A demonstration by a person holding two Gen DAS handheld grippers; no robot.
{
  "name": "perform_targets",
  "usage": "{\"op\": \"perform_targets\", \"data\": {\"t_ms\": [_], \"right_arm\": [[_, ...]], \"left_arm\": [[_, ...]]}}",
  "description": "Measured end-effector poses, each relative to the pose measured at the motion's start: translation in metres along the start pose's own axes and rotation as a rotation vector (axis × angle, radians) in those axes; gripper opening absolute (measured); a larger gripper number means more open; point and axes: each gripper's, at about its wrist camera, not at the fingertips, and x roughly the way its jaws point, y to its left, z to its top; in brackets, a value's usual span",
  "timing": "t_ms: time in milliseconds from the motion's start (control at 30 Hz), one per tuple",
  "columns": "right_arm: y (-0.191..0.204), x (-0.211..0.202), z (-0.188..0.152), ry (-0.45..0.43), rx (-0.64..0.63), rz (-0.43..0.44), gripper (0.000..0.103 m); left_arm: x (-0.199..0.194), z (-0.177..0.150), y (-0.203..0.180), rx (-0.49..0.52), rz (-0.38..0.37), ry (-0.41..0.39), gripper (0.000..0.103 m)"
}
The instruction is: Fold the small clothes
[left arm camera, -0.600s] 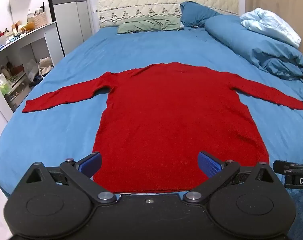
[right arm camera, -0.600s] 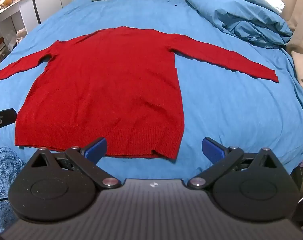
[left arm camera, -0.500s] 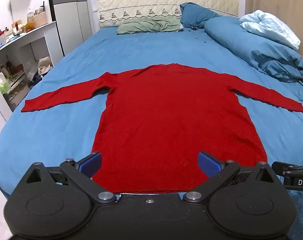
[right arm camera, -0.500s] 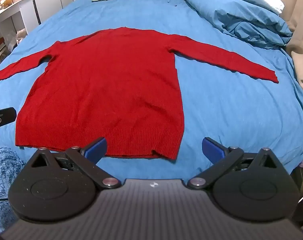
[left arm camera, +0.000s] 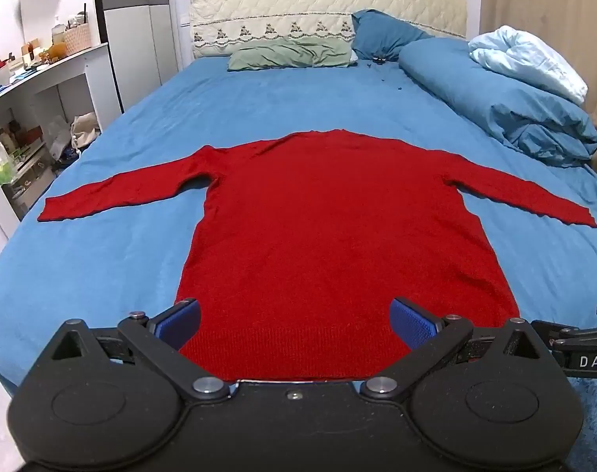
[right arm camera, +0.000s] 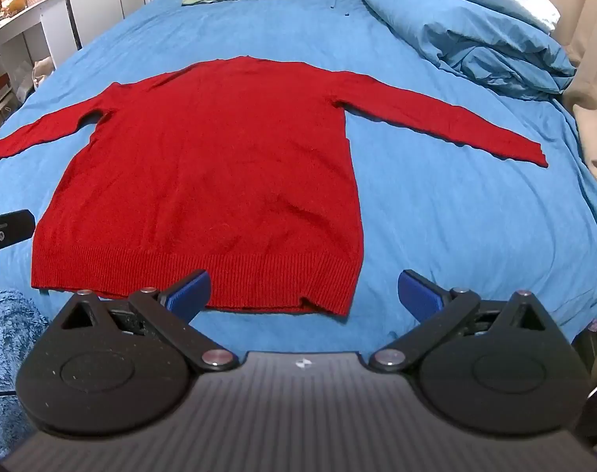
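Observation:
A red long-sleeved sweater point(left arm camera: 337, 236) lies flat on the blue bed sheet point(left arm camera: 121, 259), both sleeves spread out sideways, hem nearest me. It also shows in the right wrist view point(right arm camera: 219, 165). My left gripper point(left arm camera: 296, 320) is open and empty, hovering over the middle of the hem. My right gripper point(right arm camera: 304, 293) is open and empty, hovering over the hem's right corner. Part of the right gripper shows at the right edge of the left wrist view point(left arm camera: 573, 338).
A rolled blue duvet point(left arm camera: 503, 98) with a pale blanket lies along the bed's right side. A green pillow point(left arm camera: 290, 53) and a blue pillow point(left arm camera: 381, 37) lie at the headboard. White shelves point(left arm camera: 34, 118) stand left of the bed. A fluffy blue rug point(right arm camera: 7, 354) lies below.
Both views have tilted up a little, so the sweater sits slightly lower in the frames. Both grippers stay open.

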Motion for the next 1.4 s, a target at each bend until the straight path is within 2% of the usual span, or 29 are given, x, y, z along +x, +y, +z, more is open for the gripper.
{"op": "perform_targets", "data": {"t_ms": [1400], "right_arm": [[0.0023, 0.0009, -0.0039, -0.009, -0.008, 0.0, 0.103]], "left_arm": [[0.0, -0.0023, -0.0021, 0.003, 0.006, -0.009, 0.103]]}}
